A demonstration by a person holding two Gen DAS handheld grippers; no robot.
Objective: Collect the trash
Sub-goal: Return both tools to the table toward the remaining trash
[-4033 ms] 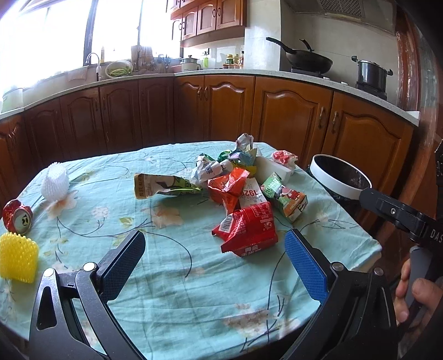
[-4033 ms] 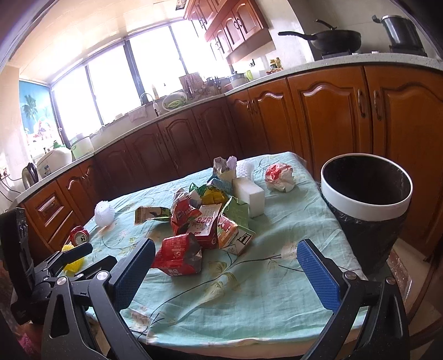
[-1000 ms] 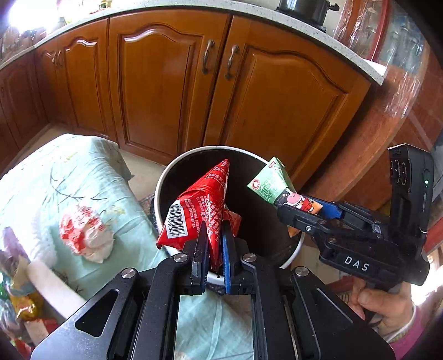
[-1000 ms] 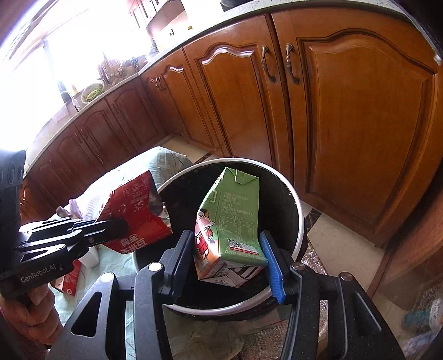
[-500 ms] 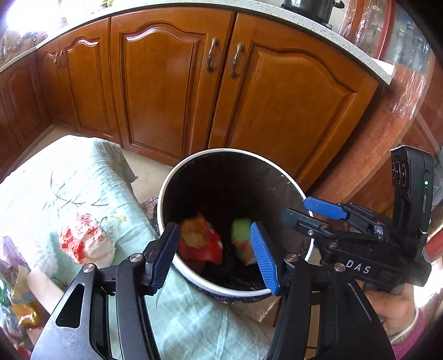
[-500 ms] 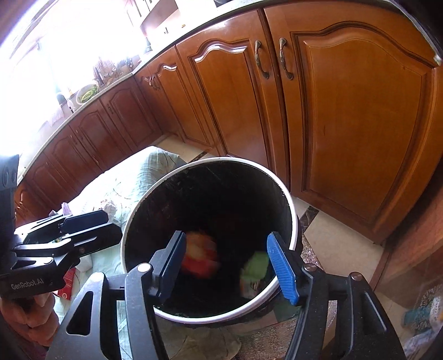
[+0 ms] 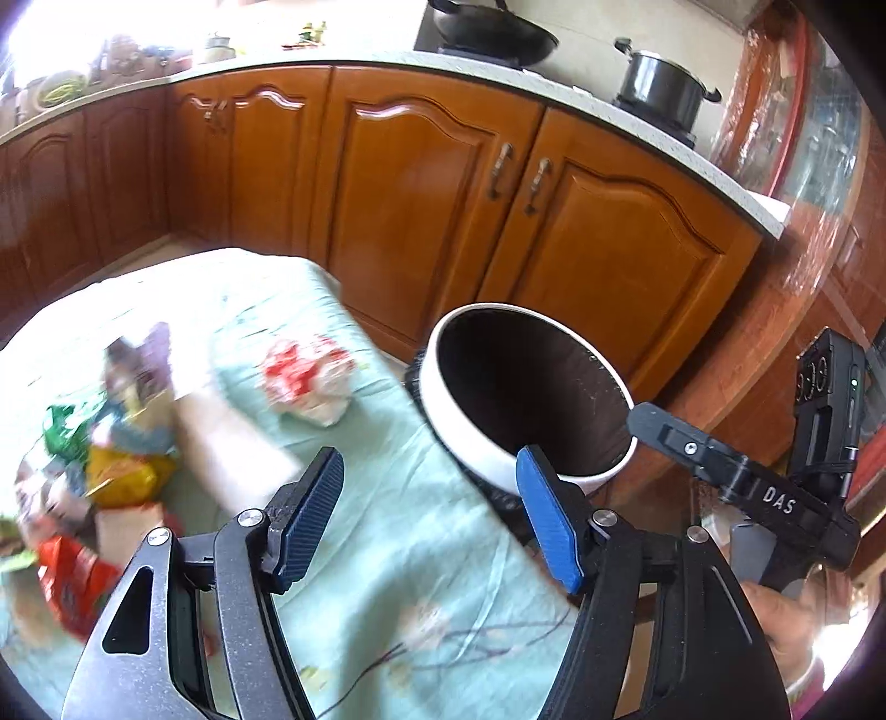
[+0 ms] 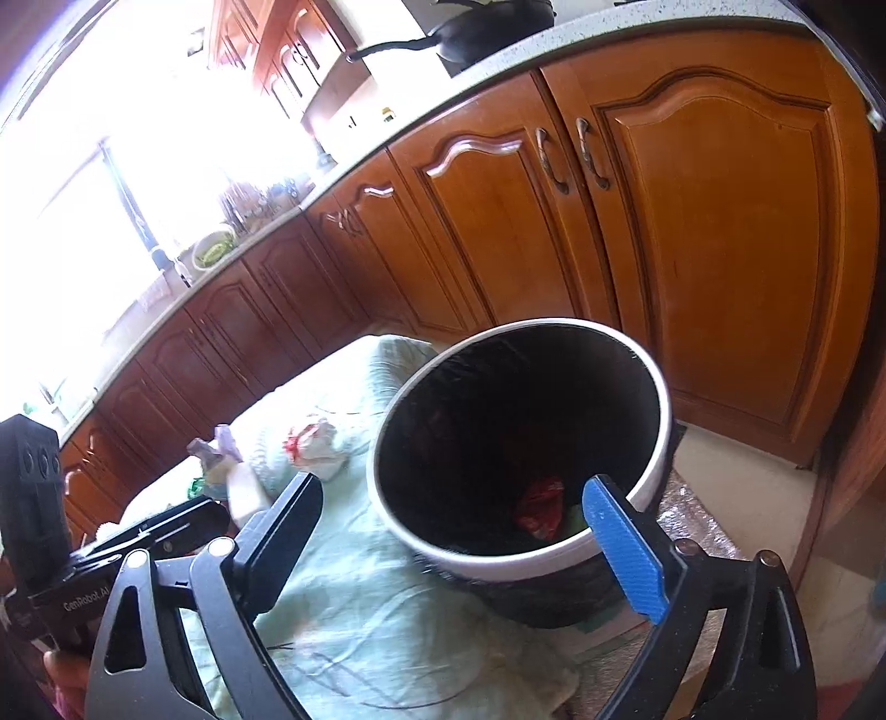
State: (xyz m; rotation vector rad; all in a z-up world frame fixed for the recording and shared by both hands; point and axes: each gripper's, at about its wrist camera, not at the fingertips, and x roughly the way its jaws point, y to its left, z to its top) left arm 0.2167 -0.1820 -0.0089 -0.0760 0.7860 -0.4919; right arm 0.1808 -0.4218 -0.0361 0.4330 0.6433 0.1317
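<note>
Trash (image 7: 105, 454) on the table is motion-blurred.

cloth-covered table (image 7: 421, 531) with crumpled wrapper (image 7: 307, 382) and mixed litter (image 7: 105, 459)

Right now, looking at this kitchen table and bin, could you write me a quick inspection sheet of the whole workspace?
Surface: table under a pale green floral tablecloth.
Job's things: trash bin beside the table, a red wrapper inside; blurred litter pile and a crumpled red-and-white wrapper on the cloth.
Clutter: nothing seen beyond the litter.
Grippers: left gripper and right gripper have just been opening, jaws apart, nothing between them.
Cables: nothing seen.
Surroundings: wooden cabinets, wok, pot.
</note>
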